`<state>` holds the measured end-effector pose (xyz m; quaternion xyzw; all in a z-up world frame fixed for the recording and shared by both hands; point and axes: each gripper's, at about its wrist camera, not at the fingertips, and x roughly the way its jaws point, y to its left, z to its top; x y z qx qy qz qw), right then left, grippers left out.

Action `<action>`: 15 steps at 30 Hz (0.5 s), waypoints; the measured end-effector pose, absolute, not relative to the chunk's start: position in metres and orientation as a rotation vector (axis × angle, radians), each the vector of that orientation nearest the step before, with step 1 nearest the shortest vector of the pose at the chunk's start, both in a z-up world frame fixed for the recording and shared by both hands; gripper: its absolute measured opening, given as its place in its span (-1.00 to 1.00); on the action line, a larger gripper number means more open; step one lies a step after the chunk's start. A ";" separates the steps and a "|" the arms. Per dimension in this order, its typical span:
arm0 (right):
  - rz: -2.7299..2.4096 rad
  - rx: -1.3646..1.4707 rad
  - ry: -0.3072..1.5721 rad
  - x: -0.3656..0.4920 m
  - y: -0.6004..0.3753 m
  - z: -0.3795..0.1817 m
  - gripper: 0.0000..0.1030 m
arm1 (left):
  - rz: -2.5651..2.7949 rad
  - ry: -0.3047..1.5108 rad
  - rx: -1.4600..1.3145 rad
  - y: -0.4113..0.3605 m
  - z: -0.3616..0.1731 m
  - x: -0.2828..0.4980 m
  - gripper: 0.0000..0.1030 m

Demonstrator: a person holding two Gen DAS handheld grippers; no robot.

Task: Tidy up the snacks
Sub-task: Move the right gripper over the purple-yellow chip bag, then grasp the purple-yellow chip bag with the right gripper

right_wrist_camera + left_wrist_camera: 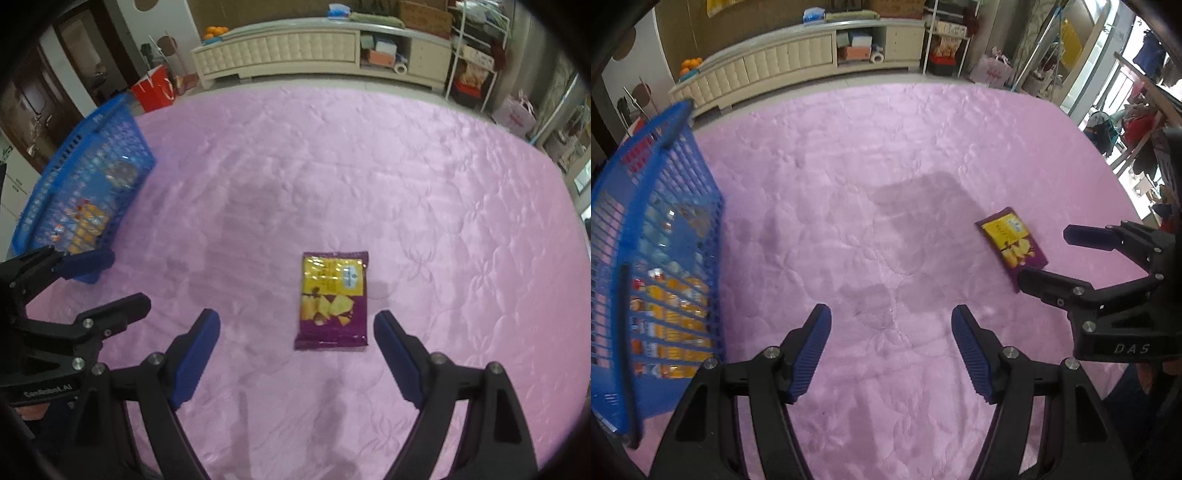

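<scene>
A wide pink quilted bed (406,184) filled both views and carried everything in play; beyond its far edge stood a long cream cabinet (295,51). At about ten o'clock in the right wrist view, and along the nine o'clock edge of the left wrist view, a blue slatted basket (92,184) sat on the bed, already holding several snack packs whose orange and yellow wrappers showed through the slats. One purple-and-yellow chip bag (334,301) lay flat on the bed, well apart from the basket; in the right wrist view it sat just above centre, toward twelve o'clock from the right tool (297,332) and slightly nearer its right finger, while in the left wrist view it lay out at three o'clock. The right tool stood wide open and empty, its blue pads either side of the bag's near end but clear of it. The left tool (891,325) was about half open and also empty, with only bare quilt between its pads, and was seen at eight o'clock in the right wrist view. The step in hand looked like the approach to pick up the last loose snack with the right tool. The next move would likely call for lowering that tool until the pads straddled the bag's lower edge, pinching the thin, crinkly pack firmly enough not to slip, then carrying it toward the basket at ten o'clock.
</scene>
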<state>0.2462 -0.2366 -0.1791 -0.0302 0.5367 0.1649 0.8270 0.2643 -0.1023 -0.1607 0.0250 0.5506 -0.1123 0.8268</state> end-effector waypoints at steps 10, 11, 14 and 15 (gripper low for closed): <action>0.304 -0.078 1.145 0.264 -0.238 -0.216 0.70 | -0.248 1.214 0.044 -0.115 -0.187 0.280 0.28; 0.302 -0.093 1.151 0.265 -0.237 -0.218 0.68 | -0.246 1.211 0.052 -0.115 -0.188 0.282 0.28; 0.283 -0.162 1.135 0.262 -0.231 -0.220 0.55 | -0.244 1.202 0.076 -0.120 -0.193 0.284 0.28; 0.281 -0.177 1.129 0.260 -0.229 -0.220 0.49 | -0.242 1.202 0.082 -0.121 -0.195 0.287 0.28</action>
